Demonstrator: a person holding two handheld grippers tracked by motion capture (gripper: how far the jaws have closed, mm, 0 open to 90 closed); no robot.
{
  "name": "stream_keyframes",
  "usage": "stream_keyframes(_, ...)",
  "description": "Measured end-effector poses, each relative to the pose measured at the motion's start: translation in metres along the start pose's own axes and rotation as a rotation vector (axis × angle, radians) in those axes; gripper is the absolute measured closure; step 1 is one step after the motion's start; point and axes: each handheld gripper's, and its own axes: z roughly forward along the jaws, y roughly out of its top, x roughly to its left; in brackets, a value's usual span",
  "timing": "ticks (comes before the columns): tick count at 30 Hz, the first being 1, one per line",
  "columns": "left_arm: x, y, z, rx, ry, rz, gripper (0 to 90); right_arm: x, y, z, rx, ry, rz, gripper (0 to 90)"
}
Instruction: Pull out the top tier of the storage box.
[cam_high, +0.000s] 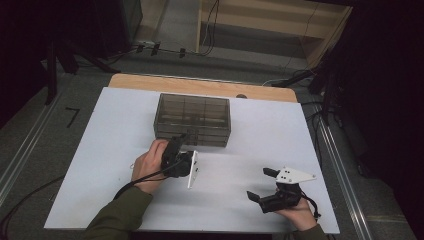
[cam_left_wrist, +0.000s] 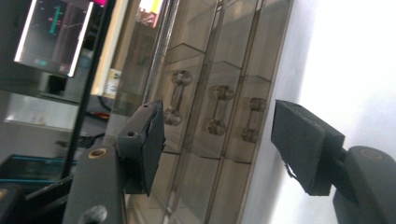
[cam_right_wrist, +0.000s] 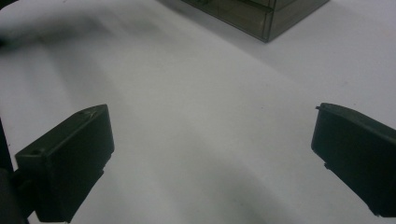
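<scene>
two grippers are shown over a white table (cam_high: 100, 165), with a smoky translucent drawer cabinet (cam_high: 193, 119) standing near the far middle of the table. the left gripper (cam_high: 186, 136) is held just in front of the cabinet's front face, its fingers (cam_left_wrist: 148, 144) pointed at the drawer fronts. in the left gripper view, three small drawer handles are seen side by side between the two finger pads; the middle handle (cam_left_wrist: 217, 110) lies almost on the line between them. each handle is a short bar between two knobs, and its long axis runs roughly parallel to the pad faces in that view, so a handle would be caught across its thin side. the left fingers are set apart, with no pad pressing on any handle; a gap is visible on both sides. the handles are judged to lie just ahead of the fingertips, so a short forward approach would be needed before closing. the right gripper (cam_high: 262, 184) is held well apart, near the table's near right corner, its fingers (cam_right_wrist: 70, 158) spread wide over bare table with nothing between them. the left hand is clearly the nearer to the cabinet.
</scene>
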Motion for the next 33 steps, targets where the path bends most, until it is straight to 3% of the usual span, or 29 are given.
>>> stream_keyframes(2,-0.001,0.001,0.001,0.004,0.025,0.013,36.3,0.0,0.0,0.0,-0.001,-0.002,-0.002,0.0)
stream_keyframes(4,-0.001,0.002,0.001,0.004,0.023,0.024,41.8,0.0,0.0,0.0,-0.001,-0.002,0.0,0.0)
stream_keyframes(20,0.003,0.007,0.007,0.022,0.088,0.114,56.0,-0.001,0.0,-0.001,0.0,-0.006,0.004,0.0)
stream_keyframes(33,0.003,0.007,0.013,0.03,0.127,0.146,65.7,0.0,0.0,-0.001,-0.001,-0.004,0.004,0.0)
